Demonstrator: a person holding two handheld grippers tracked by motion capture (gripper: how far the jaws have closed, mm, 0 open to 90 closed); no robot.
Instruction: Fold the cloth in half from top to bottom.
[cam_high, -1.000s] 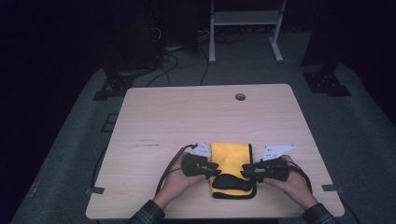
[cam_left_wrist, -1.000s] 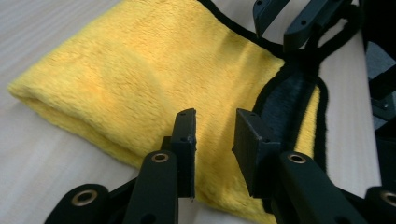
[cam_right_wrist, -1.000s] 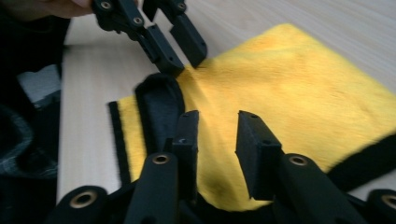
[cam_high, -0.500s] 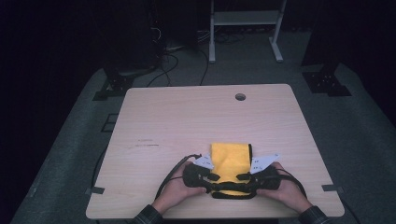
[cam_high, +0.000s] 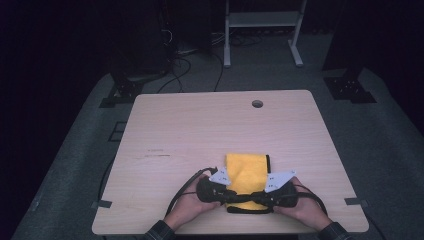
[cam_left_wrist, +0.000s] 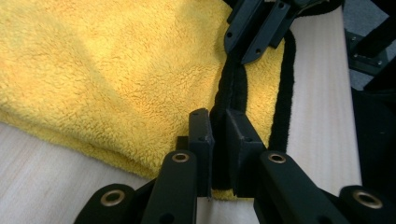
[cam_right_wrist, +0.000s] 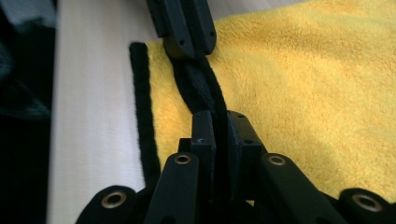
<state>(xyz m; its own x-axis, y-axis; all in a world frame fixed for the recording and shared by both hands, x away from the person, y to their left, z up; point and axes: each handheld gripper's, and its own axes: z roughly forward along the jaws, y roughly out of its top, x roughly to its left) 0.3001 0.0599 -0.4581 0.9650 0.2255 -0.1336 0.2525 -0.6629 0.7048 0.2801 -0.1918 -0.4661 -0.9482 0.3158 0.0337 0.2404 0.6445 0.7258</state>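
Yellow towel (cam_high: 246, 172) lay folded at the table's (cam_high: 200, 130) near edge, centre-right. Left gripper (cam_left_wrist: 218, 126) pinched the towel's black hem (cam_left_wrist: 232, 88) near edge; right gripper (cam_right_wrist: 221, 126) pinched the same hem opposite it. Both sets of jaws were pressed onto the hem, the 2 grippers facing each other.

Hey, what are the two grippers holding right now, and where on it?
Both are shut on the yellow towel. The left gripper and the right gripper each pinch its black-trimmed near edge, one toward each end.
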